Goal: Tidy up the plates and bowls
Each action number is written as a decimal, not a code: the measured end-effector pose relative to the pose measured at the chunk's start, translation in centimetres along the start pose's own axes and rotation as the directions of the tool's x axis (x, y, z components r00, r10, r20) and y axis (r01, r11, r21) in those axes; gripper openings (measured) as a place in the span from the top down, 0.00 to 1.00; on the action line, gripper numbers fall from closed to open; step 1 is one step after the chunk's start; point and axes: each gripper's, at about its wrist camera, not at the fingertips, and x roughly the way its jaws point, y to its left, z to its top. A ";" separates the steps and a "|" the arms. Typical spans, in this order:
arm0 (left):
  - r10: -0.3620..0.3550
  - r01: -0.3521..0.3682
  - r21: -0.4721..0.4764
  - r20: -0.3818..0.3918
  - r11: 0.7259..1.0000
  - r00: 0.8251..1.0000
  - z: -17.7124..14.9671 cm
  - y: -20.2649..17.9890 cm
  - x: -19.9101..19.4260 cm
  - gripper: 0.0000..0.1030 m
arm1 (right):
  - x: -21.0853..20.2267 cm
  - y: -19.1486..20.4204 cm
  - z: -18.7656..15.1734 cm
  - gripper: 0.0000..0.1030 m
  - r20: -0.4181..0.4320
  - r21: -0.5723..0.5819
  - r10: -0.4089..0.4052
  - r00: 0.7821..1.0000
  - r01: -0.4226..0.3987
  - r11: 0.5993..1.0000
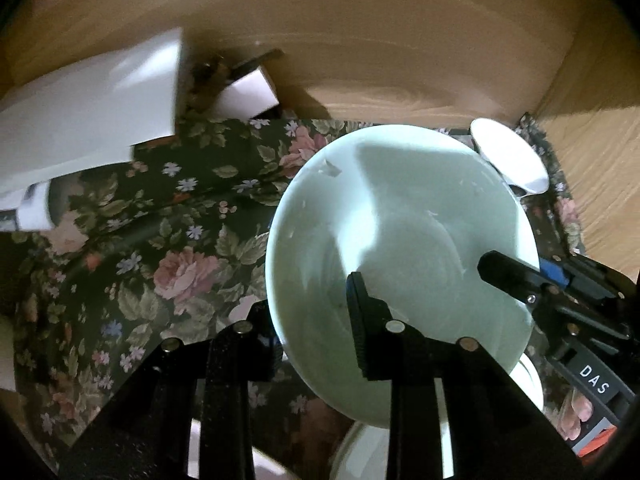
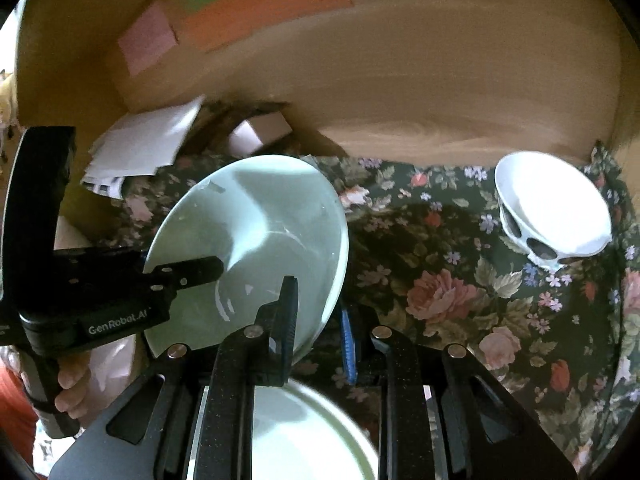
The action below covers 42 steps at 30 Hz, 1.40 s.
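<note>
A pale green plate [image 1: 400,240] is held tilted above a floral cloth [image 1: 160,240]. My left gripper [image 1: 316,332] is shut on its near rim, one finger over the plate face, the other beneath. My right gripper [image 2: 320,328] is shut on the opposite rim of the same plate [image 2: 256,240]; it shows from the right in the left wrist view [image 1: 508,272]. The left gripper shows at the left in the right wrist view [image 2: 192,272]. Another pale plate [image 2: 304,432] lies below the grippers. A white bowl with side holes [image 2: 556,212] stands at the far right.
A wooden wall [image 2: 400,100] runs behind the cloth. White boxes or papers [image 1: 88,108] lie at the back left. Coloured paper sheets [image 2: 248,4] are on the wall. The white bowl also shows behind the plate in the left wrist view [image 1: 512,156].
</note>
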 end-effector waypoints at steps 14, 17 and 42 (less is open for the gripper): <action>-0.003 0.004 -0.010 0.132 1.000 0.991 -4.6 1.4 -6.8 0.73 | -3.2 5.0 -1.1 0.83 0.064 -0.055 0.037 0.997 -0.033 0.998; 0.009 -0.006 -0.016 0.157 1.000 0.987 -5.6 1.8 -8.0 0.73 | -3.6 6.2 -1.5 0.83 0.066 -0.071 0.045 0.997 -0.040 0.997; 0.050 -0.029 -0.127 0.171 0.991 0.984 -12.7 7.4 -12.6 0.73 | -2.6 13.0 -5.4 0.83 0.002 -0.128 0.151 0.988 -0.150 0.980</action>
